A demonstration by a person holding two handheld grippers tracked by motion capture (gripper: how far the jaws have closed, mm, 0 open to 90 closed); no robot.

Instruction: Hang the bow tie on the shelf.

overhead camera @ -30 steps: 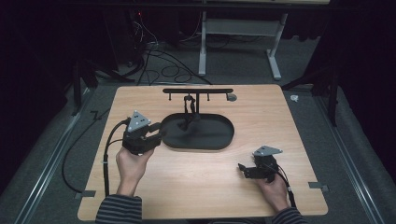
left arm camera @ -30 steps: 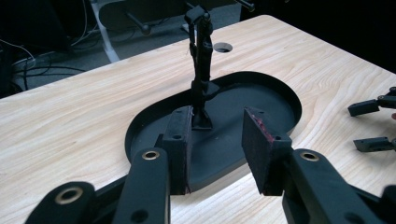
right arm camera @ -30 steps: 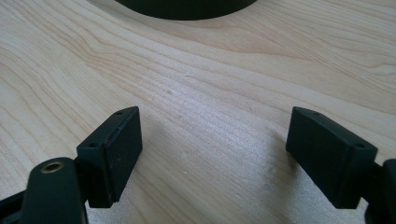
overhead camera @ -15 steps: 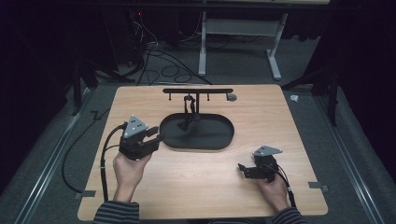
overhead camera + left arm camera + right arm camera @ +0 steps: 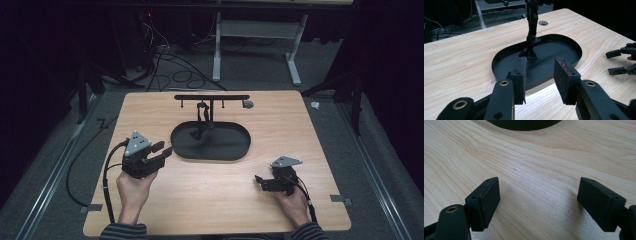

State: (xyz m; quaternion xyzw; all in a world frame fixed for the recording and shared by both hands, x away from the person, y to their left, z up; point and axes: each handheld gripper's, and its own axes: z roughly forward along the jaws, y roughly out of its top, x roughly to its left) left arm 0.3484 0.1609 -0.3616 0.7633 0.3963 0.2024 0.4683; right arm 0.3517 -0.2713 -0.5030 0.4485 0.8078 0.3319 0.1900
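A: What sits on the wooden table [image 5: 210, 190]?
B: A black oval tray [image 5: 227, 147] at its middle, a thin stand [image 5: 210, 107] rising from it.
A: And the grippers?
B: Left gripper [image 5: 540, 82] near the tray's edge, jaws partly apart, holding nothing. Right gripper [image 5: 537, 205] spread wide over bare wood.

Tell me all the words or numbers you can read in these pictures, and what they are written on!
There are none to read. The black oval tray, its upright stand, the wooden table and the grey plate on the left hand-held gripper all look plain, with no letters, numbers or signs on them.
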